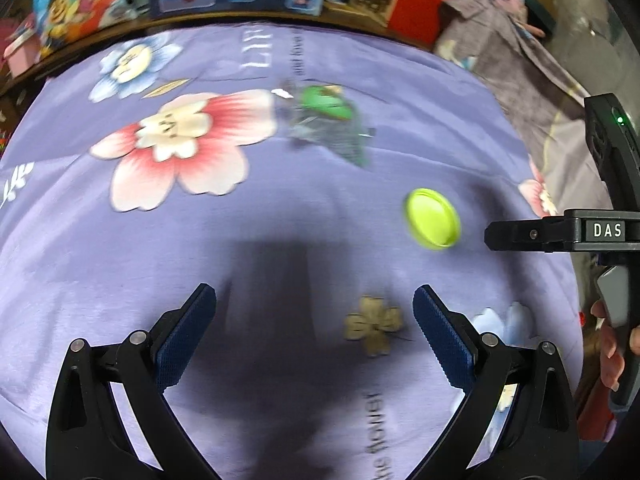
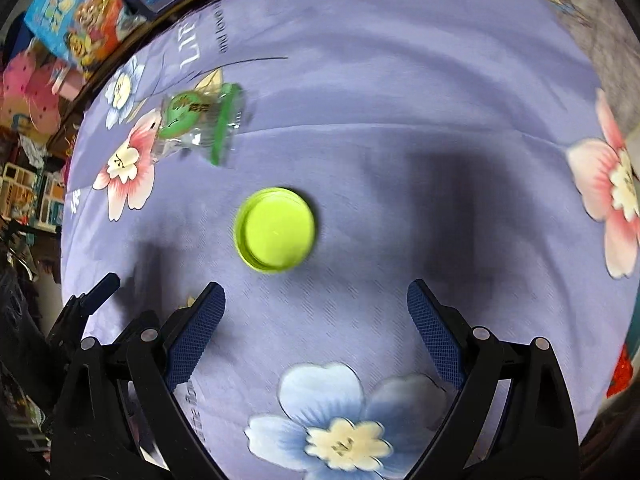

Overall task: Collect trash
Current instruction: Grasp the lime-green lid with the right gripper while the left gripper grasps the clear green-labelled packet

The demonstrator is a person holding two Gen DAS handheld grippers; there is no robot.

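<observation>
Lime lid (image 2: 276, 229) lies on the purple floral sheet (image 2: 400, 80), near the crumpled green wrapper (image 2: 200, 120), while both grippers' jaws are spread, empty.

Lighting's decent and even, but both fisheye views are motion-smeared. The yellow-green lid (image 2: 276, 229) looks soft; big dark shadows sit just beside it on the purple sheet (image 2: 400, 80). Edges bend hard.

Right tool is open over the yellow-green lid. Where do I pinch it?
Probably across the rim of the lid, coming from above with the right tool: it lies flat, hollow side up, on the soft purple sheet, and its low, round rim offers opposite edges.
</observation>
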